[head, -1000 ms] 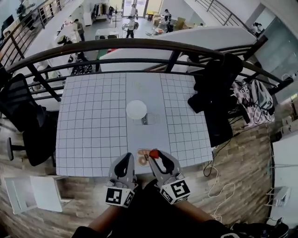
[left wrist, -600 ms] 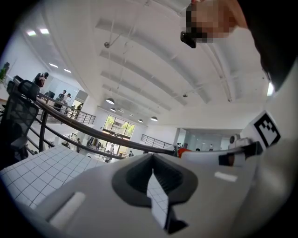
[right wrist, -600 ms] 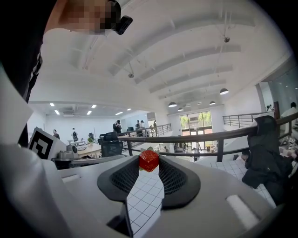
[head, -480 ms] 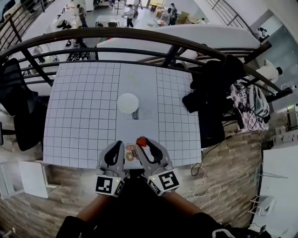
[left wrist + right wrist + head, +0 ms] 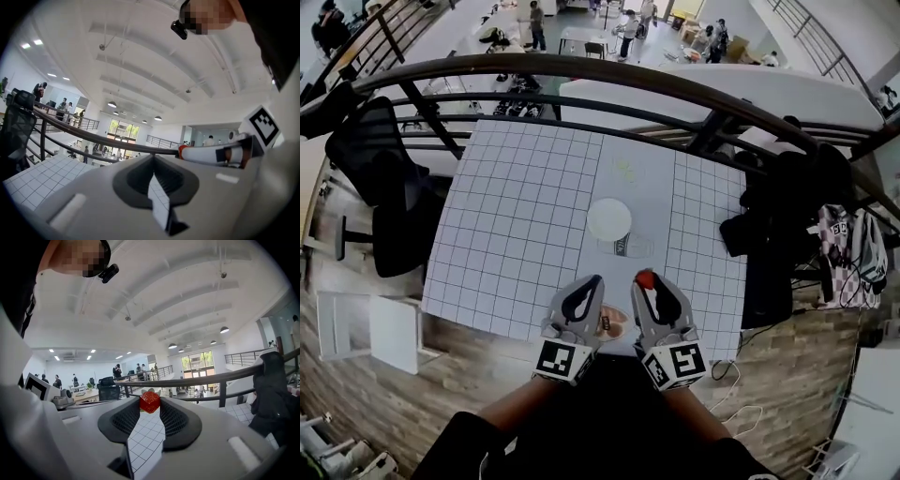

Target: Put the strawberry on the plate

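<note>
A small red strawberry (image 5: 645, 278) sits pinched between the tips of my right gripper (image 5: 647, 282), which is shut on it above the near edge of the white gridded table (image 5: 516, 234). In the right gripper view the strawberry (image 5: 150, 401) is held right at the fingertips. The round white plate (image 5: 609, 219) lies empty at the table's middle, a short way beyond the berry and slightly left. My left gripper (image 5: 591, 283) hovers beside the right one, shut with nothing in it. Its jaws meet at the tips in the left gripper view (image 5: 152, 160).
A small printed label (image 5: 624, 247) lies just behind the plate, and an orange-pink card (image 5: 611, 322) lies at the table's front edge between the grippers. A dark railing (image 5: 581, 70) runs along the far side. A black chair (image 5: 384, 178) stands left, and dark clothing (image 5: 778, 225) hangs right.
The right gripper has carried the strawberry forward, closer to the plate. The left gripper kept pace beside it. The head view has swung, so the table sits further right in the picture.
</note>
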### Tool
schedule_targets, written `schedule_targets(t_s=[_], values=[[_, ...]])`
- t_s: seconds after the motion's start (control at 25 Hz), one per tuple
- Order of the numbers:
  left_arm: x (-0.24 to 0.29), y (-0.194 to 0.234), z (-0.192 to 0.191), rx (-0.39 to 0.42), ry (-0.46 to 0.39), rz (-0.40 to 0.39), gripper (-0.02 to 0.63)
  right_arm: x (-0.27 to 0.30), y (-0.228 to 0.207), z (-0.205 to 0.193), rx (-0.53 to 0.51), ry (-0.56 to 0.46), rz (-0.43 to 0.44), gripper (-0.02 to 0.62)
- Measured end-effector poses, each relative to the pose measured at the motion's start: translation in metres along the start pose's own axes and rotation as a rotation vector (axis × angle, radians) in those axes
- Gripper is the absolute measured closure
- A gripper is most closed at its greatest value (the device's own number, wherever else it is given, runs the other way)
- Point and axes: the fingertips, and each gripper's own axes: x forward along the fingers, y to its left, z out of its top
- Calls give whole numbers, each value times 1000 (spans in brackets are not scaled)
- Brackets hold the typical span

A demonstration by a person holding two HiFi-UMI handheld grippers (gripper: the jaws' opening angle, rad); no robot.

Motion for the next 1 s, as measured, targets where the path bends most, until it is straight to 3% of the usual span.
schedule_targets(t_s=[0.6,1.0], values=[[25,0,-14,27,60,79,597,26,-33,-12,26,27,48,465],[36,7,-25,-35,51,132,597,49,-44,-29,37,79,95,465]])
